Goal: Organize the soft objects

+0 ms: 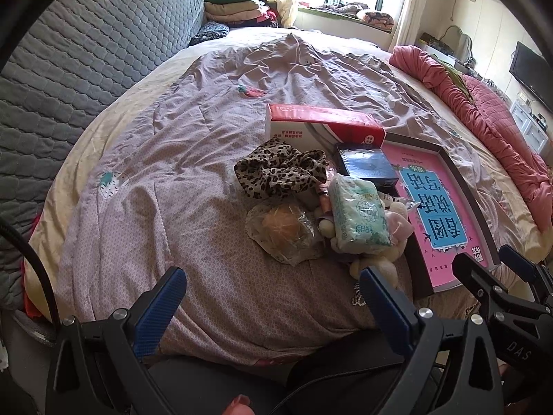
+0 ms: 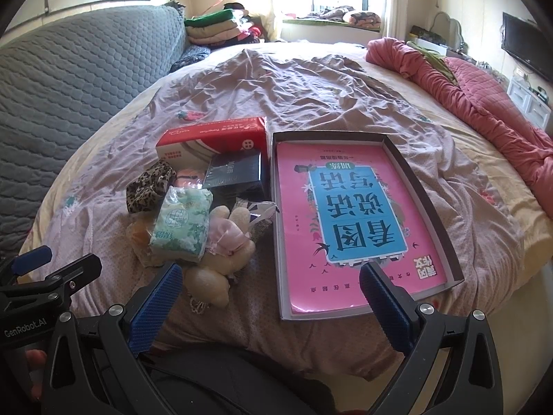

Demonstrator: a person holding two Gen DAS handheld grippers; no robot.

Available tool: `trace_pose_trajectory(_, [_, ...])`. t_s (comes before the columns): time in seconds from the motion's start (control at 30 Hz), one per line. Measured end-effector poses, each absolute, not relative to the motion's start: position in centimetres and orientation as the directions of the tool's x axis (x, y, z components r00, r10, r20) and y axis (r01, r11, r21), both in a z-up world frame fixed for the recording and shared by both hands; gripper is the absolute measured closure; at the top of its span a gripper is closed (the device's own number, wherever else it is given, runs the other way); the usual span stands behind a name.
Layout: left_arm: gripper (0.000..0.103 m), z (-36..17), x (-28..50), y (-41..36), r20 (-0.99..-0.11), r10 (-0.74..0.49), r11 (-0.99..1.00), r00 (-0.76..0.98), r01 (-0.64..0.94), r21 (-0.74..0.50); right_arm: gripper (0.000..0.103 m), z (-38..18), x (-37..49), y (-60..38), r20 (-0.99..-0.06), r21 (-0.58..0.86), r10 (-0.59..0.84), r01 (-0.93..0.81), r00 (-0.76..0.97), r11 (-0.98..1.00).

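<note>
A pile of soft things lies on the bed: a leopard-print cloth (image 1: 276,169) (image 2: 148,186), a green tissue pack (image 1: 359,214) (image 2: 181,223), a cream plush toy with pink cloth (image 2: 221,252) (image 1: 376,266), and a bagged orange round item (image 1: 283,230). A red-and-white tissue box (image 1: 321,126) (image 2: 211,138) and a dark box (image 1: 368,166) (image 2: 233,171) sit behind. A shallow box holding a pink book (image 2: 349,221) (image 1: 446,207) lies to the right. My left gripper (image 1: 273,297) is open and empty, short of the pile. My right gripper (image 2: 273,294) is open and empty, near the box's front edge.
A grey quilted cover (image 1: 69,69) runs along the left. A rumpled pink quilt (image 2: 484,103) lies on the bed's right side. Folded clothes (image 2: 214,29) are stacked at the far end by the window. A television (image 2: 525,46) hangs at right.
</note>
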State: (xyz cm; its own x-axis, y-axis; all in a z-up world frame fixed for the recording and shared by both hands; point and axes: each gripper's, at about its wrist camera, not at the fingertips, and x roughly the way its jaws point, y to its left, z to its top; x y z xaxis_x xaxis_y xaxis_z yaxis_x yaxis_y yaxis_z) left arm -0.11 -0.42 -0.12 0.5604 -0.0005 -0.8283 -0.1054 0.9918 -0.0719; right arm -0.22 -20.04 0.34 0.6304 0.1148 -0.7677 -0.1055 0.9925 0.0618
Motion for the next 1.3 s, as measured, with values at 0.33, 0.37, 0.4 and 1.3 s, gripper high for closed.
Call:
trace_pose_trajectory(0.33, [0.002, -0.05, -0.14, -0.24, -0.829, -0.001, 0.991, 0.56, -0.108, -0.074, 0.0, 0.36, -0.31, -20.08, -0.767, 0.057, 0.111, -0.106, 0.632, 0.993])
trace_pose_trajectory(0.37, [0.002, -0.06, -0.16, -0.32, -0.829, -0.001, 0.991, 0.559, -0.108, -0.074, 0.0, 0.39, -0.31, -20.08, -0.766, 0.057, 0.112, -0.106, 0.633, 0.993])
trace_pose_trajectory(0.4, [0.002, -0.02, -0.2, -0.3, -0.829, 0.0, 0.991, 0.559, -0.109, -0.074, 0.0, 0.38, -0.28, -20.08, -0.766, 0.058, 0.112, -0.105, 0.634, 0.993])
trace_pose_trajectory(1.3, [0.002, -0.65, -0.09, -0.1, -0.835, -0.016, 0.989, 0.55, -0.114, -0.094, 0.0, 0.1, -0.11, -19.97, -0.759, 0.088, 0.142, -0.116, 0.635, 0.989])
